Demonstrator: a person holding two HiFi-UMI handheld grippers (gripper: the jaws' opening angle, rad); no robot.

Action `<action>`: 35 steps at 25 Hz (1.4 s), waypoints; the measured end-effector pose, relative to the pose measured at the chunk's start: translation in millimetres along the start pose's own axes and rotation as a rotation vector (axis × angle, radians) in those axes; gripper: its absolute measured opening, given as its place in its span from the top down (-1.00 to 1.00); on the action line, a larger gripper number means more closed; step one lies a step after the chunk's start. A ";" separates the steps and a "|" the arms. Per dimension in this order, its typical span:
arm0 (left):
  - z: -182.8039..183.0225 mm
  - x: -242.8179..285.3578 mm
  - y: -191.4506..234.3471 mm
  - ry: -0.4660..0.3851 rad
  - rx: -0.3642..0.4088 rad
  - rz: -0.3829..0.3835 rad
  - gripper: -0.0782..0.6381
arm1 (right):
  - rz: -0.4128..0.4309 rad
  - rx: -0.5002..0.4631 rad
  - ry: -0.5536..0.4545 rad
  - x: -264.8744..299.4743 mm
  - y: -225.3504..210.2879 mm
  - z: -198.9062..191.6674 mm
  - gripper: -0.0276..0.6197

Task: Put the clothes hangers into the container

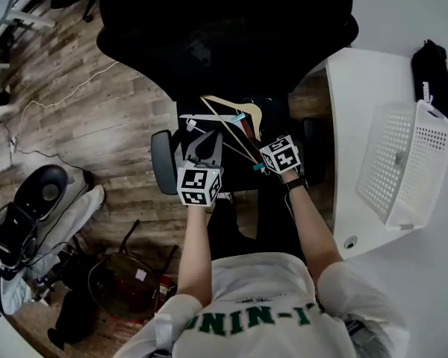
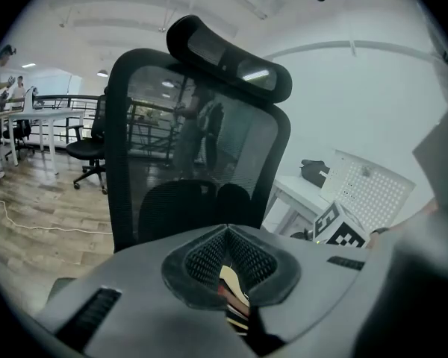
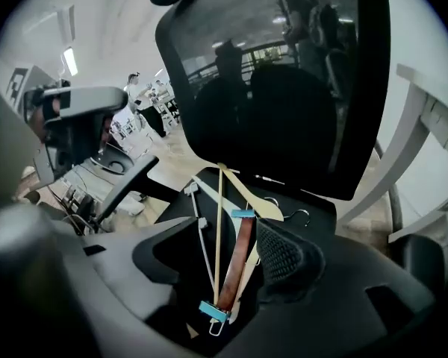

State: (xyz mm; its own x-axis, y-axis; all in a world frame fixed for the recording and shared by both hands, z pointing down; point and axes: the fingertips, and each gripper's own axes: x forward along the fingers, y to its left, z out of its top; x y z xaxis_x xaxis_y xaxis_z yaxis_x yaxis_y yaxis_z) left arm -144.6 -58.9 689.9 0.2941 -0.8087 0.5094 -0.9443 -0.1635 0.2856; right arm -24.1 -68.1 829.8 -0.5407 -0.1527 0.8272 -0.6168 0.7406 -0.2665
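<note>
"Where are the hangers (image 3: 243,259) now?"

"Heaped on the chair seat (image 1: 239,179). My right claw (image 3: 225,253) gapes around them, left claw (image 2: 228,231) pinched shut. Next, I'd say: clamp one, carry it to the container (image 1: 403,162)."

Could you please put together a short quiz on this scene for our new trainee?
1. Where do the hangers lie? A) on a rail B) on the chair C) in a drawer
2. True or false: the white basket stands on the table to the person's right.
3. Fill in: the right gripper has its jaws ___ over the hangers.
Key: 1 B; 2 true; 3 open.
</note>
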 end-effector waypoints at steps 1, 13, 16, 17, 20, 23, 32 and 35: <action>-7.9 4.0 2.0 0.011 -0.007 0.000 0.74 | 0.006 -0.003 0.023 13.5 -0.9 -10.6 0.17; -83.6 28.7 9.2 0.100 -0.035 -0.006 0.74 | -0.094 0.016 0.208 109.9 -20.9 -112.9 0.13; -94.6 25.6 9.0 0.115 -0.039 -0.007 0.74 | -0.180 0.064 0.257 112.2 -26.8 -129.7 -0.05; -97.4 24.4 9.1 0.118 -0.040 -0.009 0.74 | -0.192 0.085 0.270 113.9 -26.5 -136.1 0.00; -104.6 20.1 8.6 0.125 -0.042 -0.015 0.74 | -0.233 0.112 0.259 116.0 -26.6 -146.6 0.21; -106.9 16.9 9.8 0.125 -0.042 -0.021 0.74 | -0.252 0.178 0.200 114.8 -31.2 -145.8 0.38; -102.2 16.0 1.4 0.107 -0.036 -0.039 0.74 | -0.160 0.181 0.185 93.0 -17.3 -141.1 0.45; -94.3 13.9 -3.1 0.097 -0.034 -0.047 0.74 | -0.123 0.148 0.186 79.1 -5.8 -130.6 0.45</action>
State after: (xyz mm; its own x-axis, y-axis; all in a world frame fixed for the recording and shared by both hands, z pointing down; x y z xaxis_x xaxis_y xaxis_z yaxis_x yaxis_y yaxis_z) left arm -123.7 -16.4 772.6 0.3526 -0.7420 0.5702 -0.9239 -0.1794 0.3379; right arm 11.4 1.0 961.5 -0.3503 -0.1023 0.9310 -0.7555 0.6184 -0.2163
